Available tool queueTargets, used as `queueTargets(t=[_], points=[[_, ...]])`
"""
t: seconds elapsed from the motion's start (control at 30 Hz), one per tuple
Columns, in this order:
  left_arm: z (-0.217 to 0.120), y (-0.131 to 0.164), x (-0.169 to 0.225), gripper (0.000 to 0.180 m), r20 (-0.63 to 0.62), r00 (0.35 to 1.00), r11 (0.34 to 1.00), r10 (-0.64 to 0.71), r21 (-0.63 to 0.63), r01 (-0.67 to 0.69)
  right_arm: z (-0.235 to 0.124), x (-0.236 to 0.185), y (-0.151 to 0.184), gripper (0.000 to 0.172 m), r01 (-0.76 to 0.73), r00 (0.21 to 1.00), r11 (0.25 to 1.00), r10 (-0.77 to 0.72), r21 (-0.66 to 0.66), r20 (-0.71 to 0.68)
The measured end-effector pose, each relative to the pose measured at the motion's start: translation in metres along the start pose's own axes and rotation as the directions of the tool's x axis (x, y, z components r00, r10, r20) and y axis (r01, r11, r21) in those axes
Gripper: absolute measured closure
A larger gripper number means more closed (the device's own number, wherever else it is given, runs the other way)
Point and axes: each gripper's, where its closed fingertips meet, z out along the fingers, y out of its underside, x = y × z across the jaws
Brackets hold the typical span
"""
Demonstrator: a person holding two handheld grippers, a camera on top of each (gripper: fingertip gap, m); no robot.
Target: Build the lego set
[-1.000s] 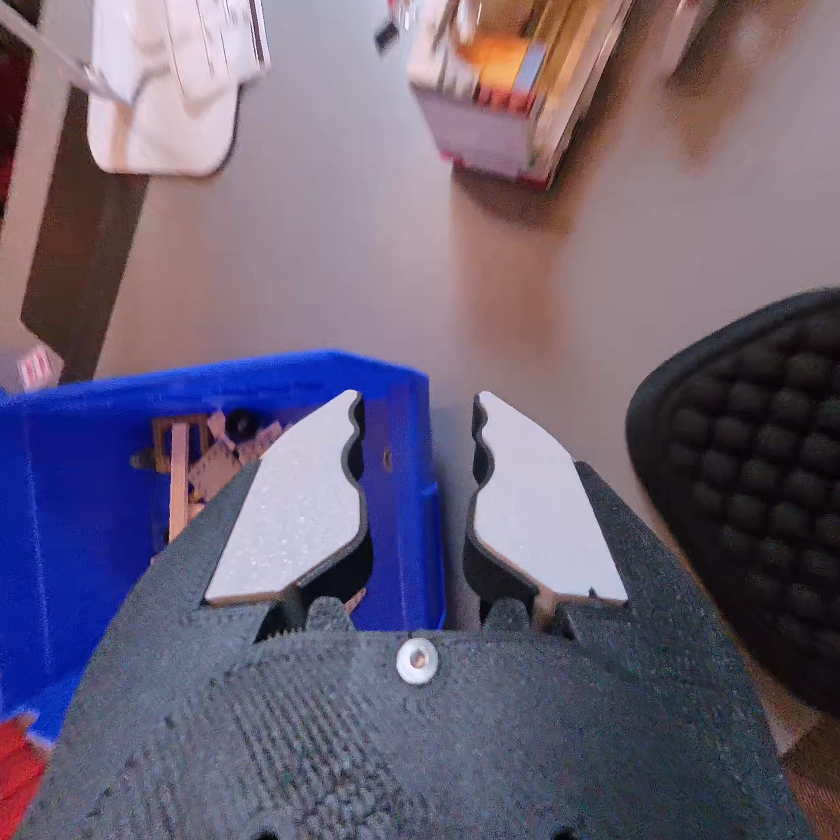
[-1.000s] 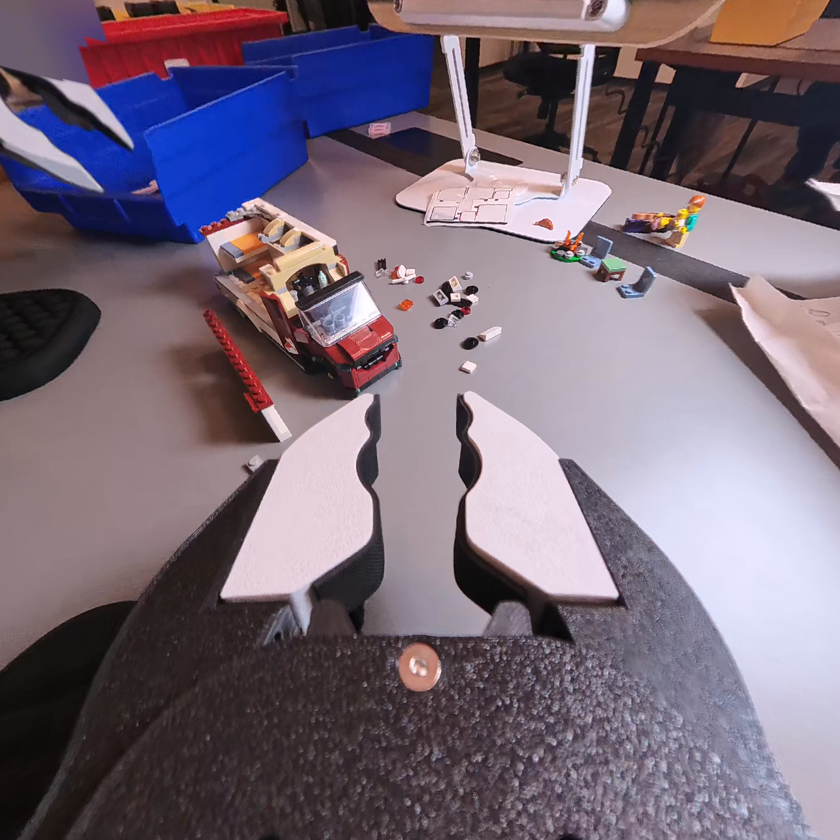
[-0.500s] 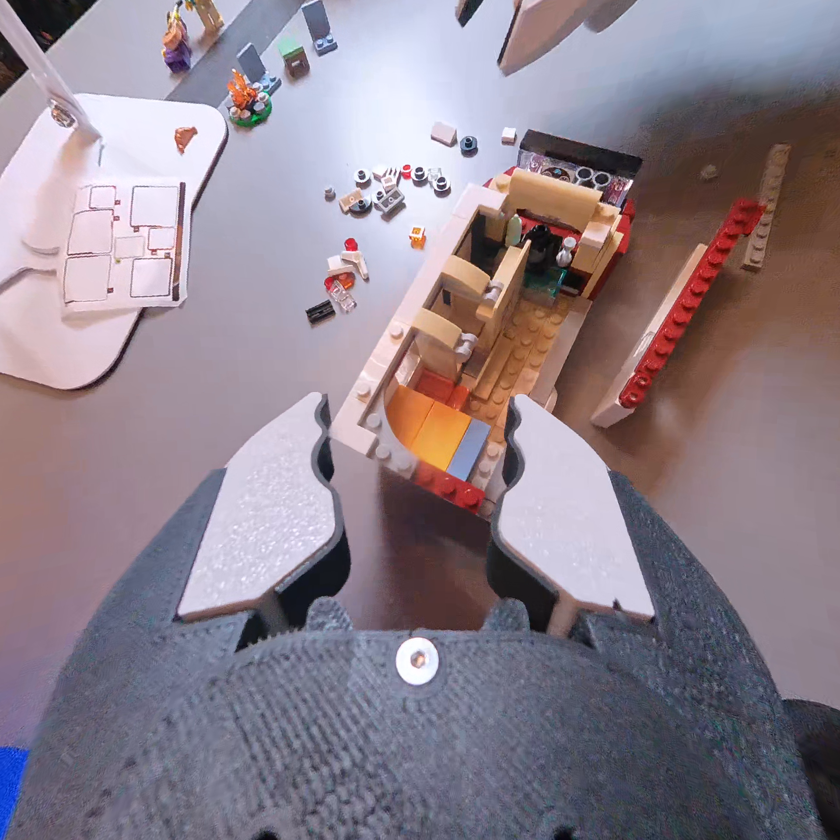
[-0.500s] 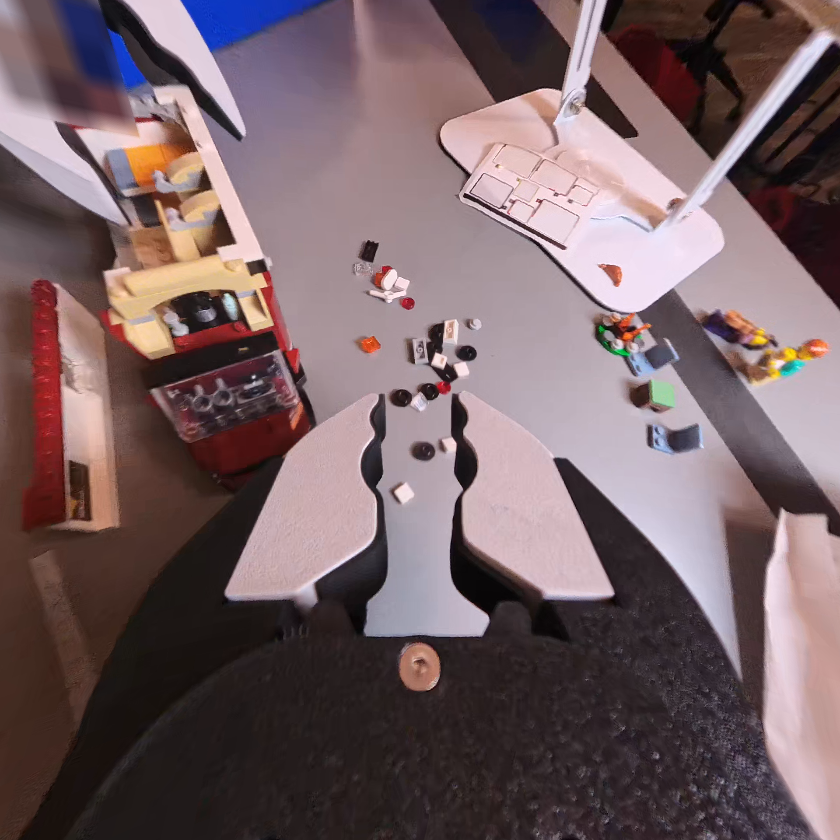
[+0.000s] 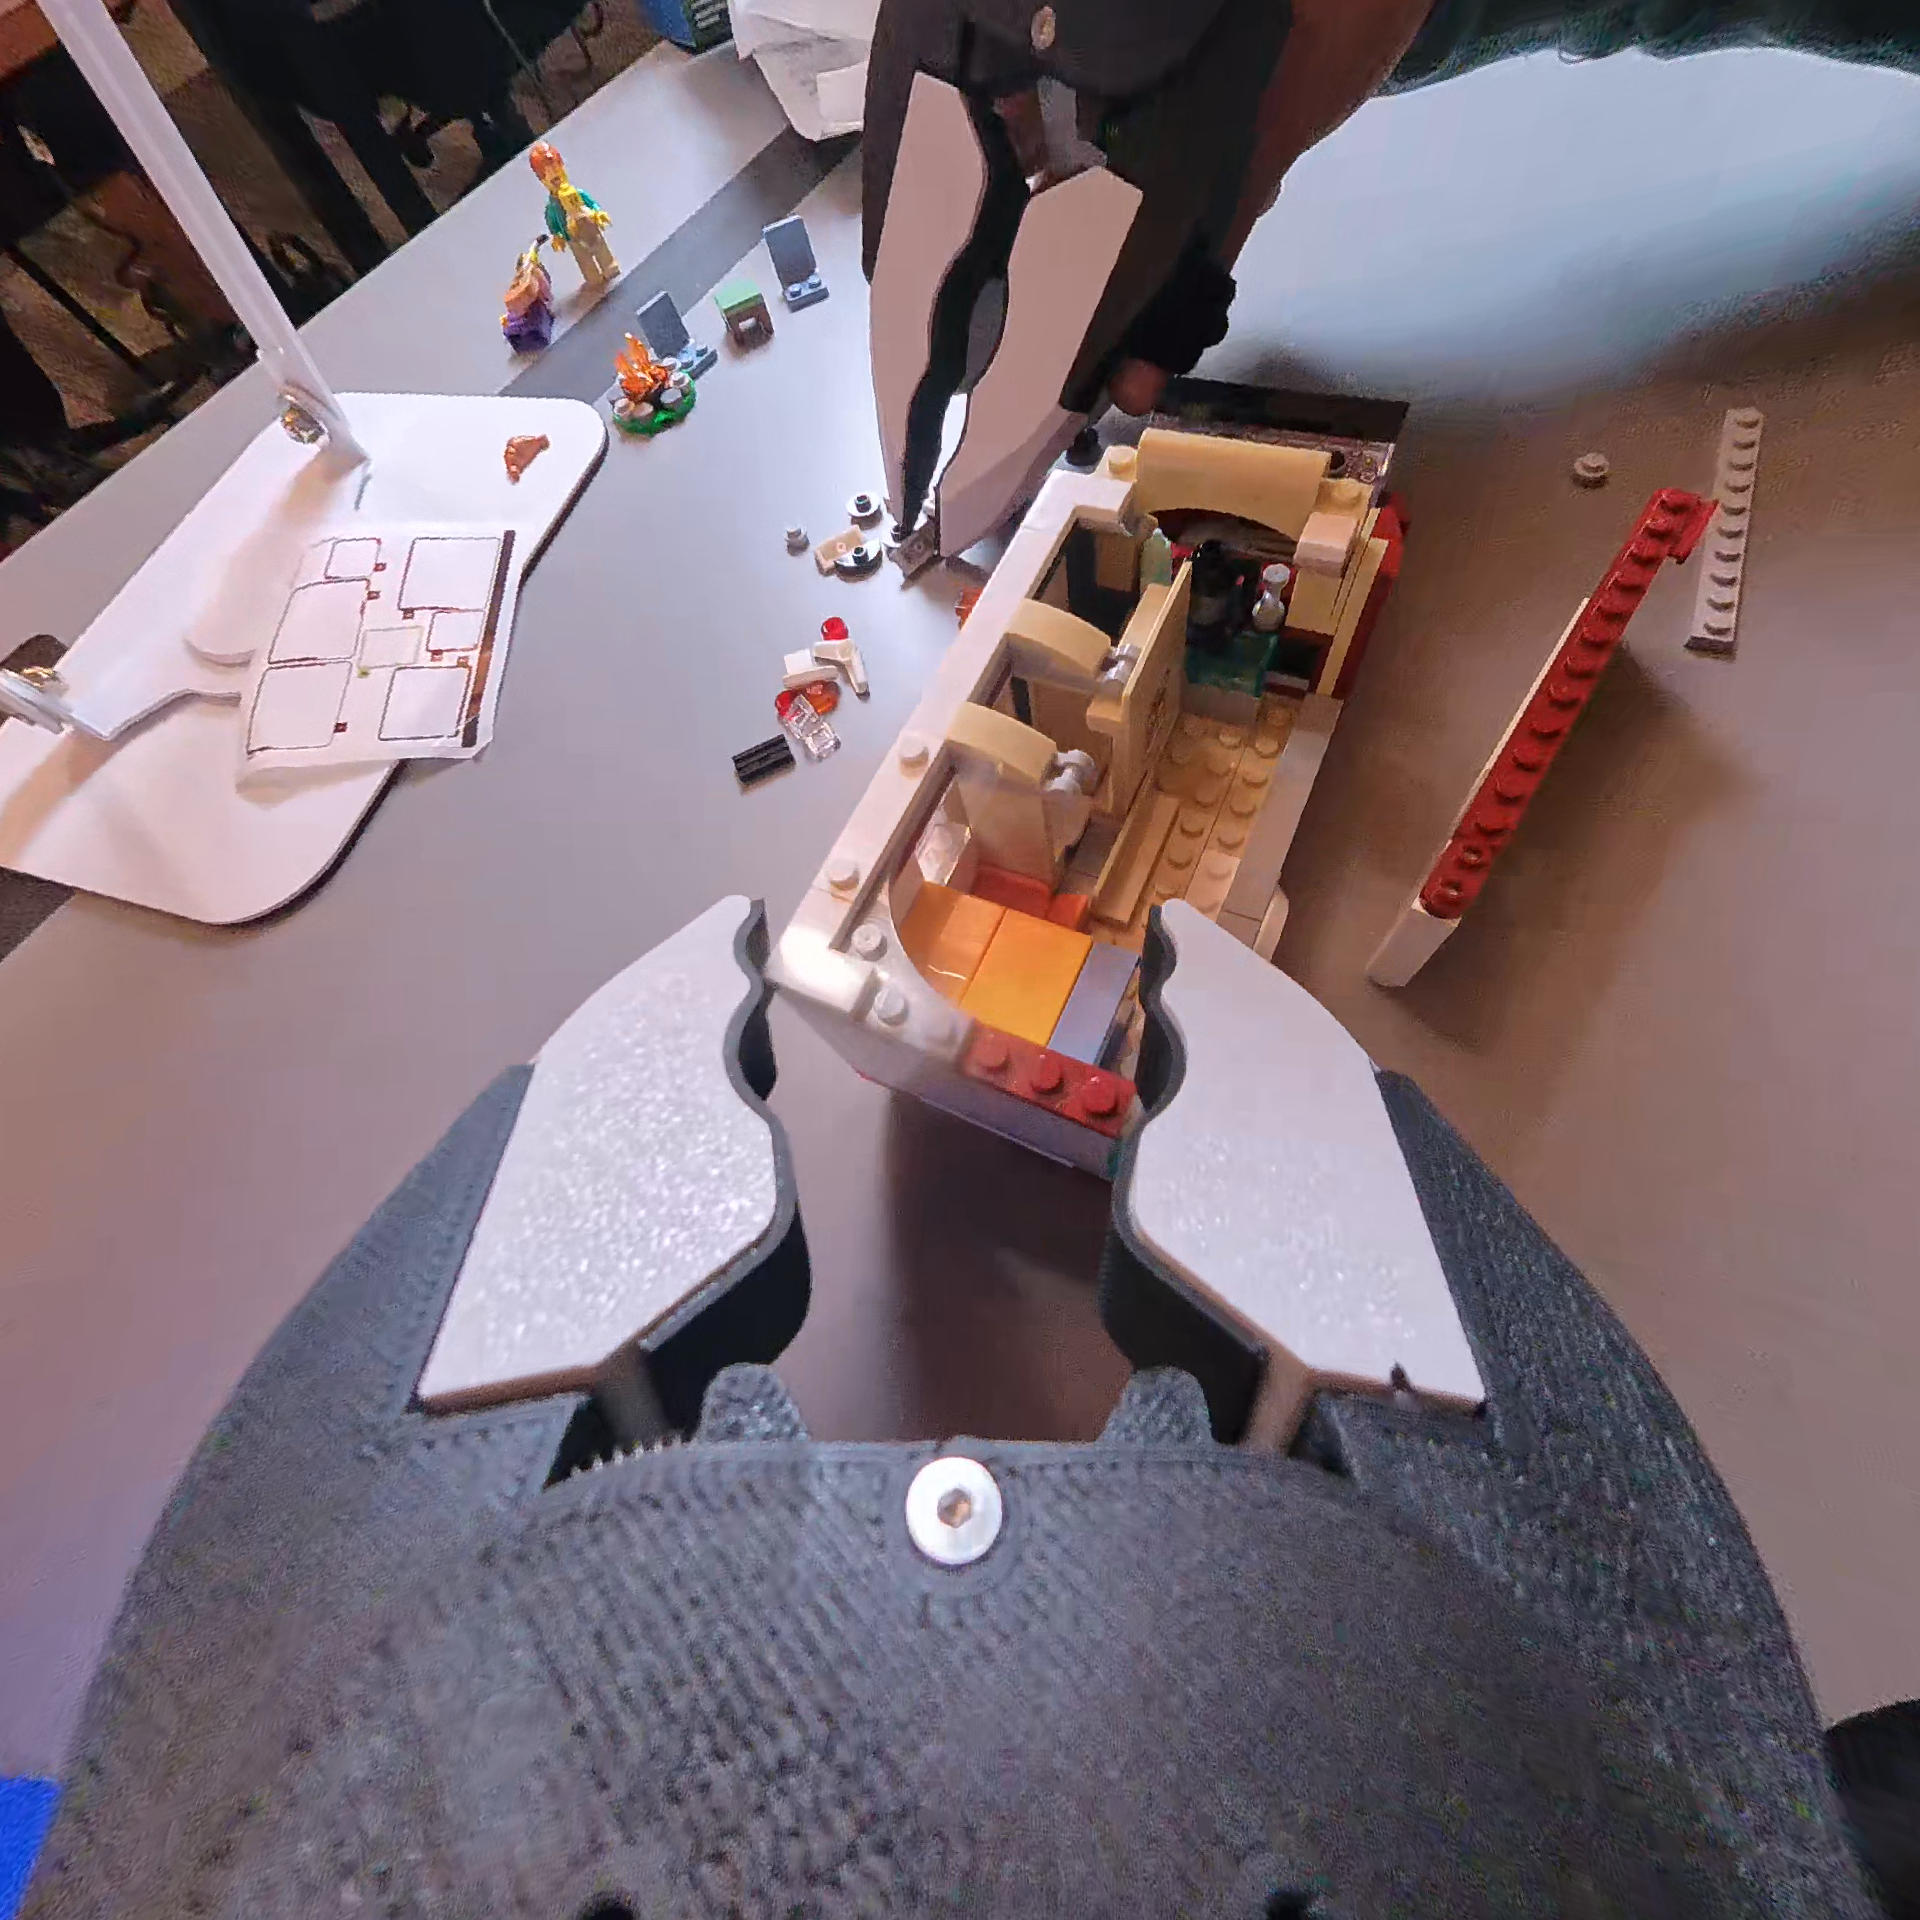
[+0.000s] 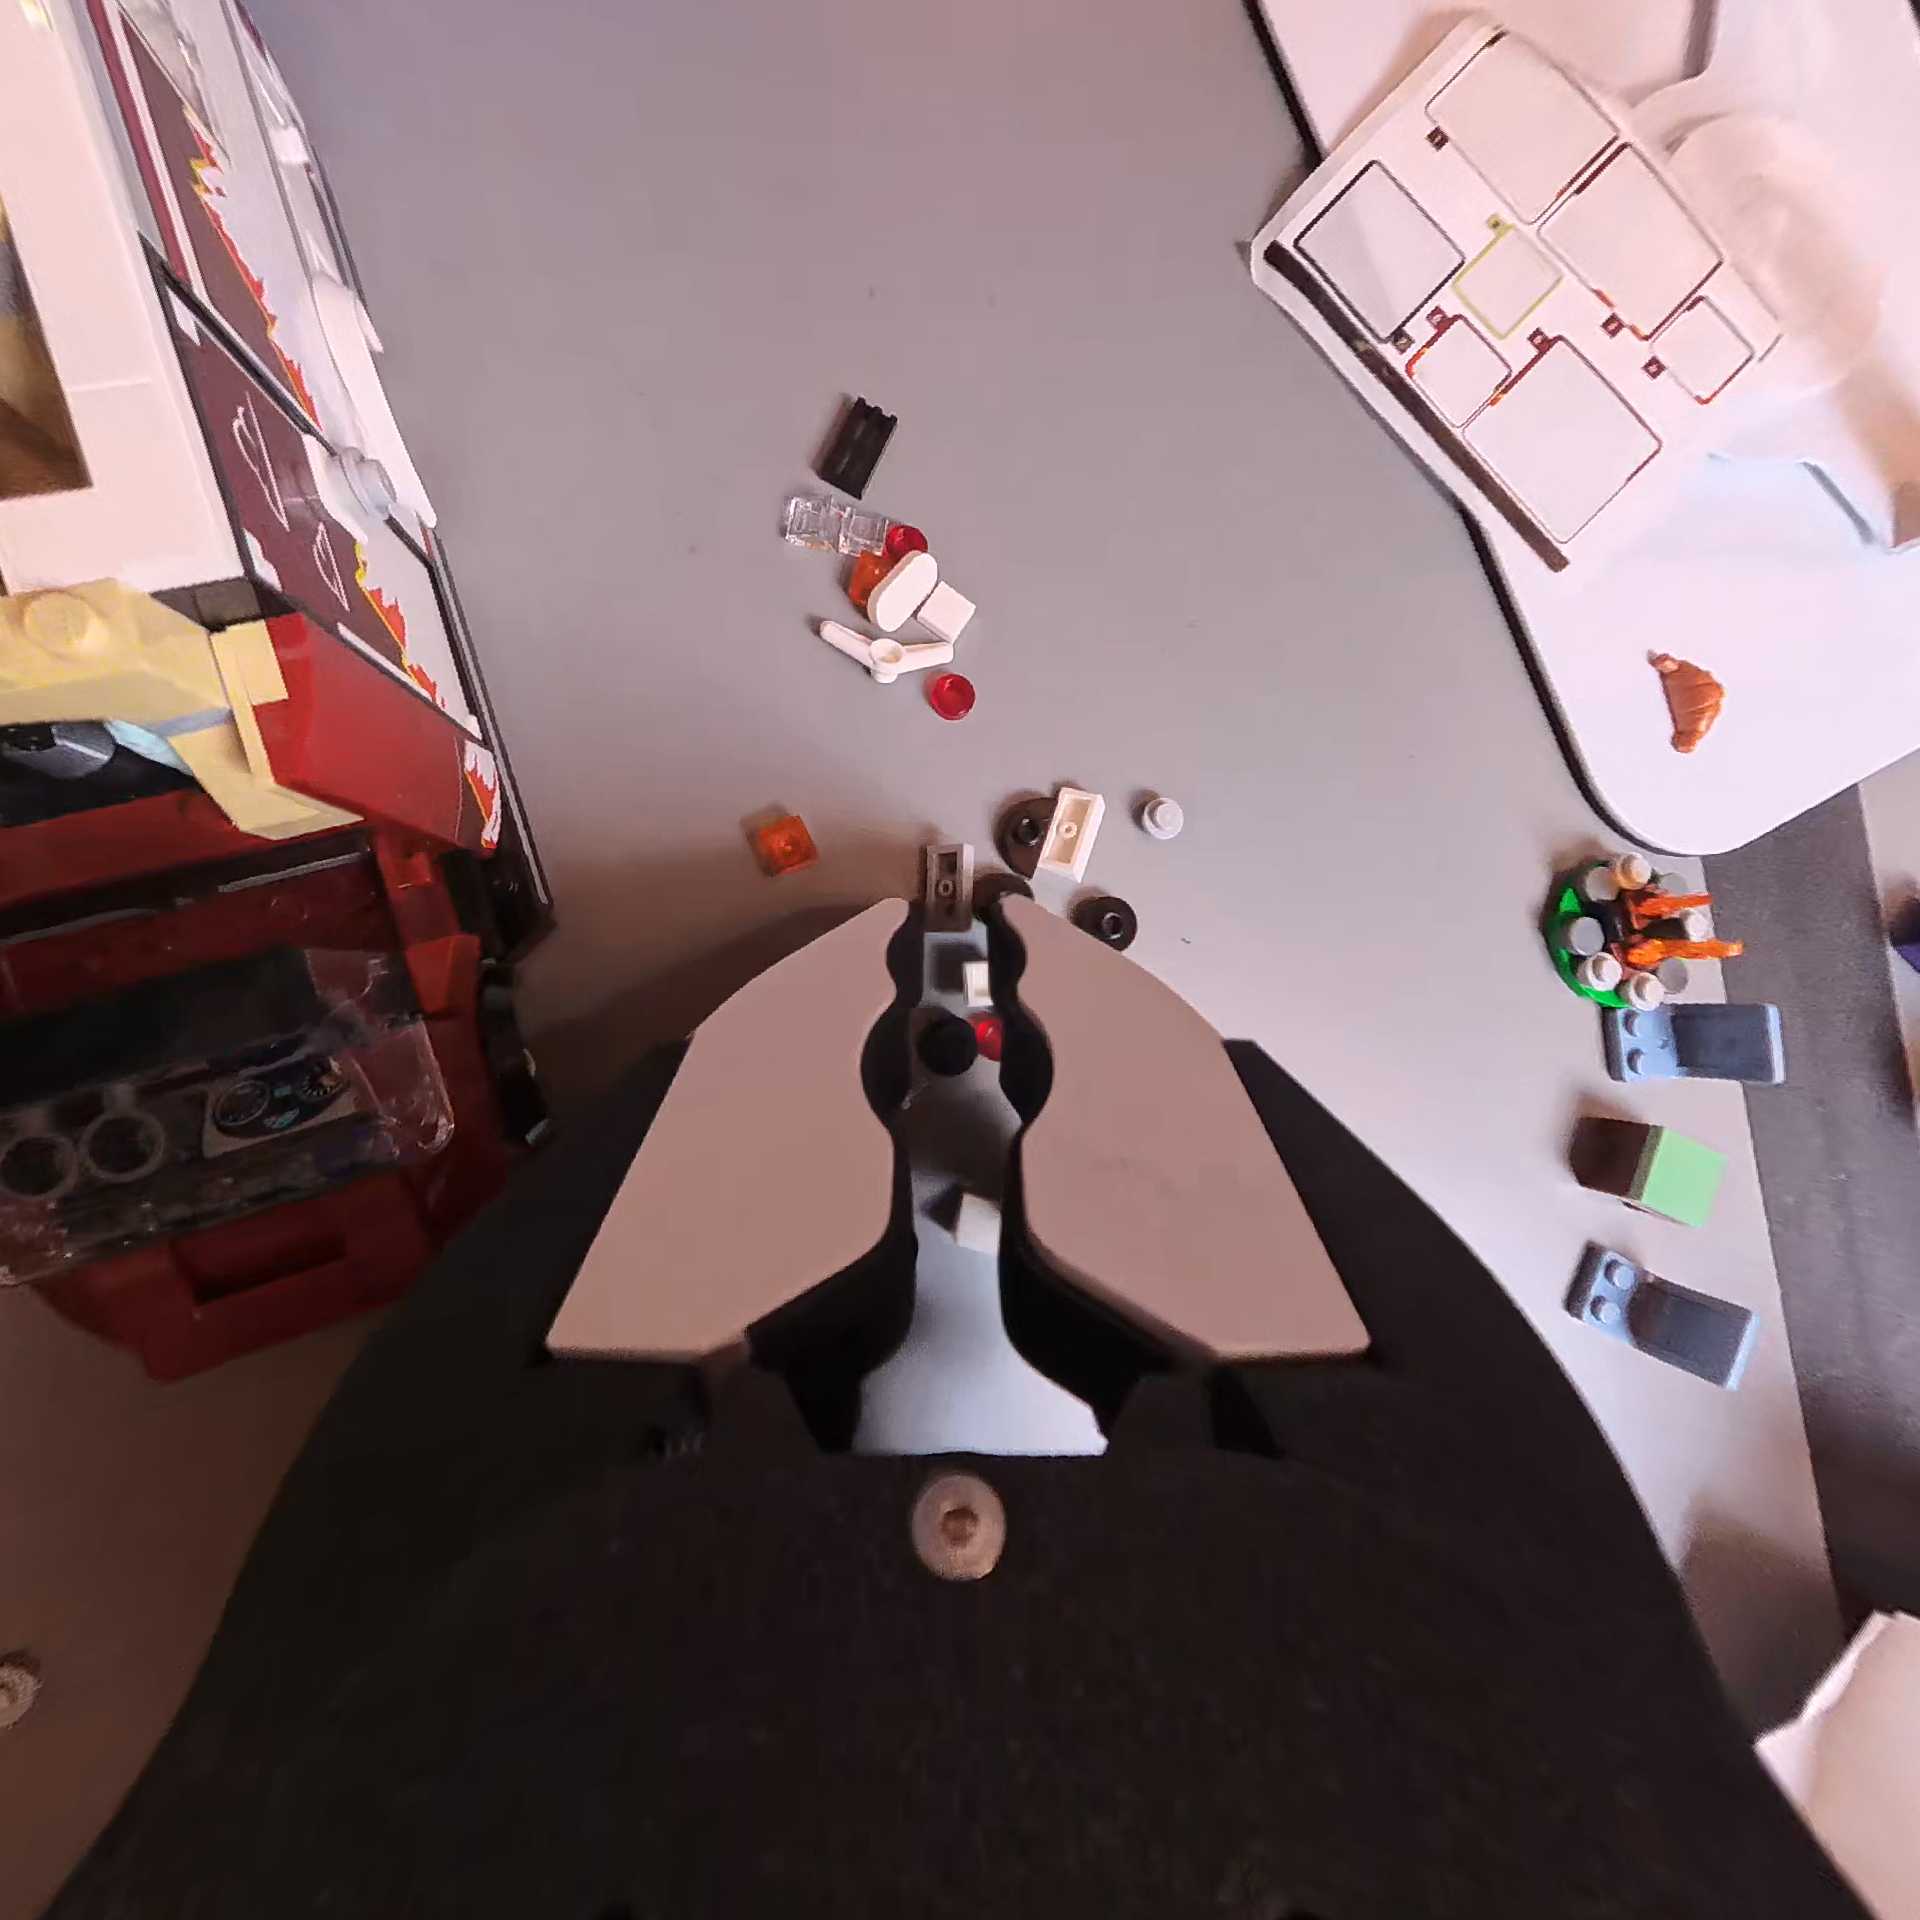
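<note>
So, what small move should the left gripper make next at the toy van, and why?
Probably close the left gripper gently: its fingers flank the rear of the toy van, which rests on the table, while the right gripper has its tips at a small grey plate.

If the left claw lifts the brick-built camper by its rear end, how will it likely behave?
The camper looks rigid but is probably fragile: many studded bricks, roof off. Its long body reaches far past the left claw, so it may sag or shed pieces.
</note>
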Motion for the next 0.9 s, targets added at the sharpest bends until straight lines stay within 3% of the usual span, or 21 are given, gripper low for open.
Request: queueTargets(t=[0.27, 0.43, 0.67, 0.9], points=[[-0.005, -0.003, -0.003, 0.112, 0.041, 0.998, 0.999, 0.047, 0.023, -0.048, -0.002, 0.001, -0.001, 0.164, 0.023, 1.0, 1.0, -0.023, -0.019, -0.006], [-0.011, -0.008, -0.01, 0.112, 0.071, 0.996, 0.998, 0.047, 0.046, -0.051, -0.028, 0.015, -0.013, 0.164, 0.049, 0.989, 0.996, -0.038, 0.077, -0.142], [-0.014, -0.014, -0.012, 0.112, 0.08, 0.996, 0.995, 0.032, 0.087, -0.039, -0.031, 0.012, -0.002, 0.164, 0.159, 0.957, 0.987, -0.154, 0.003, -0.248], [-0.01, -0.008, -0.012, 0.113, 0.084, 0.996, 0.996, 0.04, 0.075, -0.047, -0.028, 0.011, 0.019, 0.161, 0.104, 0.97, 0.994, -0.107, -0.024, -0.22]])
